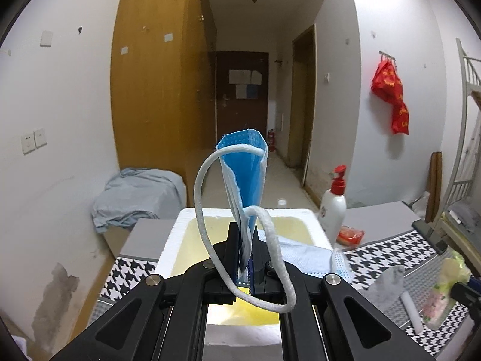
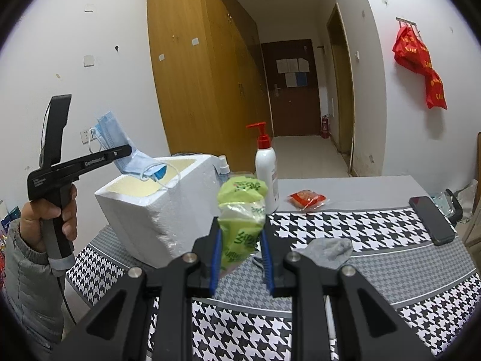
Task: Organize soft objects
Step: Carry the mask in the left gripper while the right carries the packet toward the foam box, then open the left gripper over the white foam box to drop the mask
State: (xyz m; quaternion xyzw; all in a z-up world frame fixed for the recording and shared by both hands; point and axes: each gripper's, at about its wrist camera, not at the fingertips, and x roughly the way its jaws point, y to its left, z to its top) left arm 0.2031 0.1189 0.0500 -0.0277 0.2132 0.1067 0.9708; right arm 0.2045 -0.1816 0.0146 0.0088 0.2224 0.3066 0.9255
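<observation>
My left gripper (image 1: 244, 234) is shut on a folded blue face mask (image 1: 245, 165) that stands up from the jaws, its white ear loop (image 1: 207, 219) hanging back over the fingers. It hovers over a white foam box (image 1: 180, 225). A second pale blue mask (image 1: 309, 255) lies over the box's right rim. In the right wrist view a hand holds the left gripper (image 2: 127, 150) with its mask (image 2: 108, 131) above the foam box (image 2: 150, 210). My right gripper (image 2: 240, 231) is shut on a green soft tissue pack (image 2: 242, 201) above the table. A grey sock (image 2: 327, 249) lies just right of it.
A white pump bottle (image 2: 266, 168), a small spray bottle (image 2: 224, 165) and a red packet (image 2: 306, 198) stand behind the pack on the houndstooth tablecloth (image 2: 345, 225). A black phone (image 2: 431, 219) lies at the far right. A cloth-covered object (image 1: 135, 198) sits left of the table.
</observation>
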